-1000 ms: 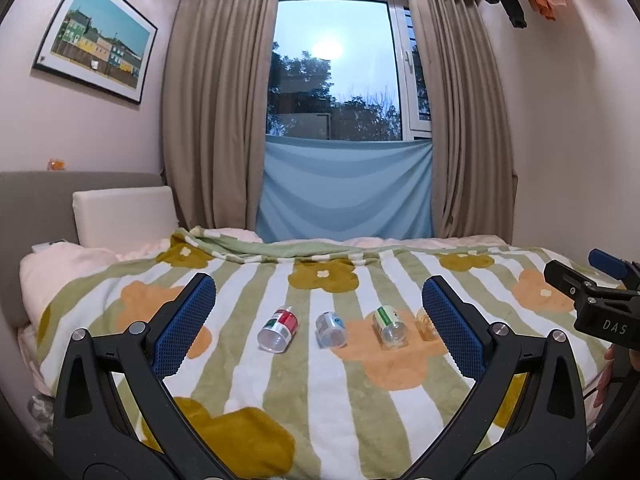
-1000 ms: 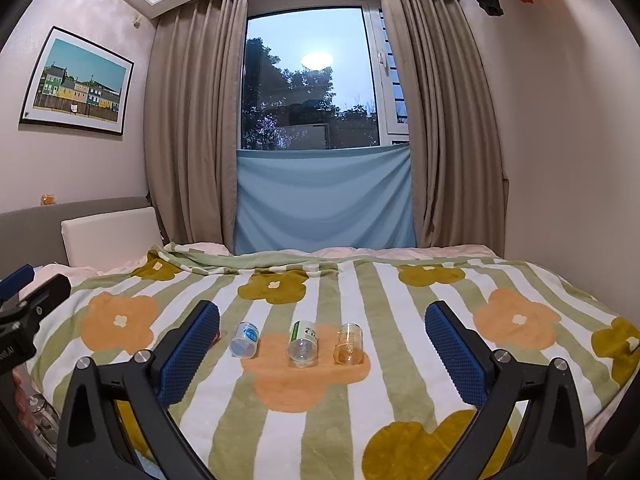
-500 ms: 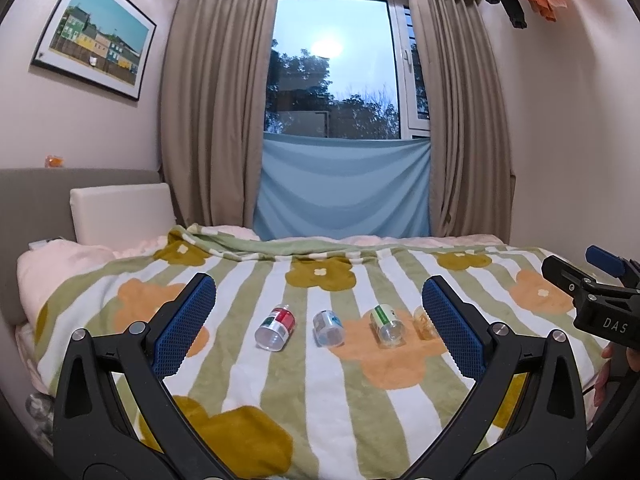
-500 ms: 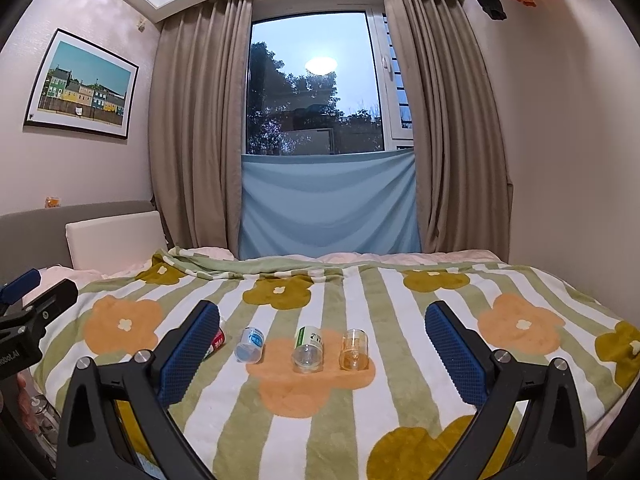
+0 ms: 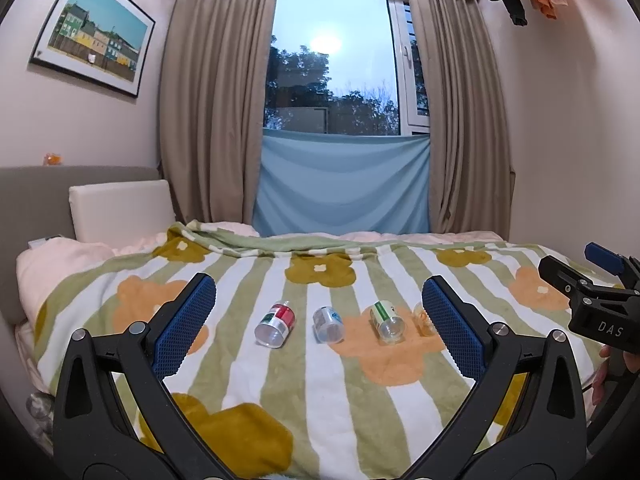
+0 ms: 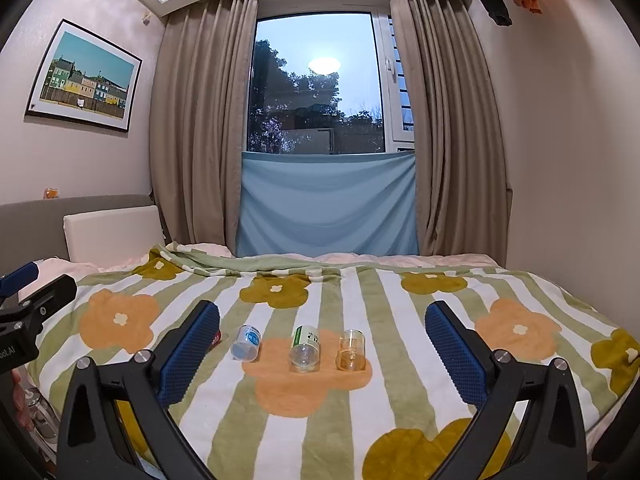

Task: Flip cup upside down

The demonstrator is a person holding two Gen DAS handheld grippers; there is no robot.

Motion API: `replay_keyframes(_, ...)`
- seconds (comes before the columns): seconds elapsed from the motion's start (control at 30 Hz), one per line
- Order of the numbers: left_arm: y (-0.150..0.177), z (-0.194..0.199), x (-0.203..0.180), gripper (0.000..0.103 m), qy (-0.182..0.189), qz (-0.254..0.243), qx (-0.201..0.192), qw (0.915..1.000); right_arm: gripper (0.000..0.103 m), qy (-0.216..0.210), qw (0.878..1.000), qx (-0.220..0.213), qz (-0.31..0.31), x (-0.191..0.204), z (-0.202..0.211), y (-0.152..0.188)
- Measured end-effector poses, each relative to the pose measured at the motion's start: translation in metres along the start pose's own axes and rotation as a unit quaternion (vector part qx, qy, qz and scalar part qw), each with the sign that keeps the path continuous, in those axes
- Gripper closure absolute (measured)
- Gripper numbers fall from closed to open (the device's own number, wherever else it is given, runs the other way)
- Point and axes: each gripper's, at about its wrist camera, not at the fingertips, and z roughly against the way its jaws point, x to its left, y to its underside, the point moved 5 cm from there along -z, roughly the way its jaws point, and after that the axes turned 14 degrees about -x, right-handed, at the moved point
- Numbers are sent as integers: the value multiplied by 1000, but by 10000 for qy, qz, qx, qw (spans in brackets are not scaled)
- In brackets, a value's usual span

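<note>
Left gripper (image 5: 319,320) and right gripper (image 6: 322,340): black triangular frames, silver screws, blue knurled pads (image 5: 184,330). White "DAS" lettering at right edge; bare fingers (image 5: 600,380) lower right.

The 4 cups (image 6: 305,349) look like clear glossy plastic. The blanket (image 6: 360,420) is soft, fuzzy matt cloth. Gripper pads (image 5: 454,334) are blue, finely textured; arms matt black plastic.

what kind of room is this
A bedroom, most likely in a home. A bed with a floral striped blanket and a cushion against the headboard fills the view, with a curtained window behind and a framed picture on the wall.
</note>
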Motion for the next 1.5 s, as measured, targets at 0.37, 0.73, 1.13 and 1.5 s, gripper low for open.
replay_keyframes(0.37, 3, -2, 4, 0, -35, 30, 76, 10000, 0, 33, 9999, 77, -123, -5, -4, 4)
replay_keyframes(0.73, 11, -52, 22, 0, -1, -74, 512, 9987, 0, -266, 9988, 411, -59, 1, -27, 19)
replay_keyframes(1.13, 88, -234, 45, 0, 442, -1012, 2281, 9674, 0, -583, 9932, 971, -278, -5, -91, 44)
replay_keyframes(1.5, 213, -357, 74, 0, 439, -1081, 4103, 9044, 0, -1081, 9757, 1750, -752, -16, -138, 100)
